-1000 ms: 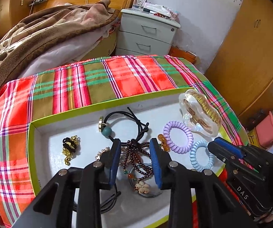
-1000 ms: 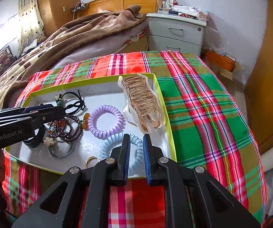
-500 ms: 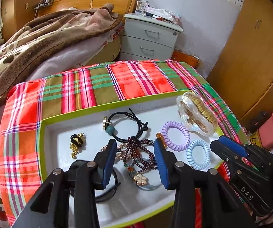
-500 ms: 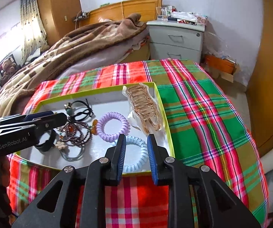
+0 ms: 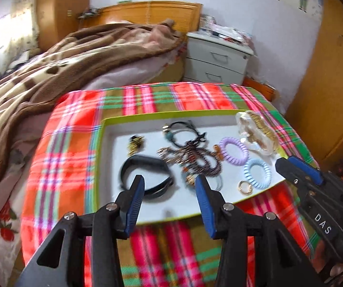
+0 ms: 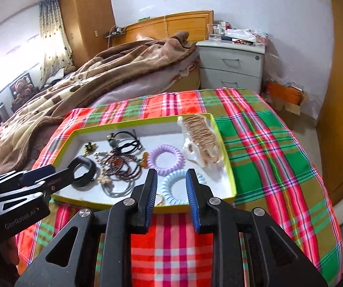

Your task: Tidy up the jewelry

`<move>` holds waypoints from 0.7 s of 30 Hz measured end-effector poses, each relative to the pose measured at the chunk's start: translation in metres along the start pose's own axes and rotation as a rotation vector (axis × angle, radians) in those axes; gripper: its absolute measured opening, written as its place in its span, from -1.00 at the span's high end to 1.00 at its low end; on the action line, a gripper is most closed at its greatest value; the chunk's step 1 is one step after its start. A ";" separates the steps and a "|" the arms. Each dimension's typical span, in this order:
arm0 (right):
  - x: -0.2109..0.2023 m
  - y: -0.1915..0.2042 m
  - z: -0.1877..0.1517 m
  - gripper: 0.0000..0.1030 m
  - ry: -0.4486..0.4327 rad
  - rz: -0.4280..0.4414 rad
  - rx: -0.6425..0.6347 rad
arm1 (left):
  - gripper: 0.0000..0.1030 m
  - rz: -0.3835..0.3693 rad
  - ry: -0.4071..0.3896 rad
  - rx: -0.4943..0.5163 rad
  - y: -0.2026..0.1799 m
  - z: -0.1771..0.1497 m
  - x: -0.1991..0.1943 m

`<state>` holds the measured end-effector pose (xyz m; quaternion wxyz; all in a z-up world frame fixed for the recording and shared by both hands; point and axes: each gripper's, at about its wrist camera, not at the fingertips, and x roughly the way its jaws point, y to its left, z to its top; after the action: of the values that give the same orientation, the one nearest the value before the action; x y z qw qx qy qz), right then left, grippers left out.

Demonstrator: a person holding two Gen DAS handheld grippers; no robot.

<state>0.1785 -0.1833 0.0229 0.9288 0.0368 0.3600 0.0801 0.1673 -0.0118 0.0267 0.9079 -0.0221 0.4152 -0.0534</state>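
Though blurred at the tray (image 5: 100,148), 2 spread claws: left (image 5: 170,187), right (image 6: 171,186).

Bare tray (image 6: 221,186) floor lies along its far edge and near-left corner; beaded bracelets (image 6: 121,165) crowd the middle, coil ties (image 6: 165,159) and the bagged clip (image 6: 201,138) the right end.

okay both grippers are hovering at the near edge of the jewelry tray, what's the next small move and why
Probably lower the right gripper onto the blue coil hair tie. Its open jaws already frame that tie, which lies alone near the tray's front corner, while the left gripper, also open, faces the tangled beads.
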 end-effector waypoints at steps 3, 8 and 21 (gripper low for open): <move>-0.003 0.006 -0.004 0.50 -0.009 0.015 -0.010 | 0.10 0.055 -0.021 -0.019 0.006 -0.011 -0.010; -0.010 0.012 -0.009 0.50 -0.030 0.032 -0.018 | 0.10 0.132 -0.053 -0.028 0.009 -0.024 -0.023; -0.020 0.020 -0.018 0.50 -0.053 0.040 -0.033 | 0.11 0.137 -0.052 -0.059 0.007 -0.044 -0.029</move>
<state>0.1492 -0.1672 0.0257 0.9366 0.0308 0.3332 0.1036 0.1156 -0.0016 0.0185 0.9188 -0.0215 0.3936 0.0217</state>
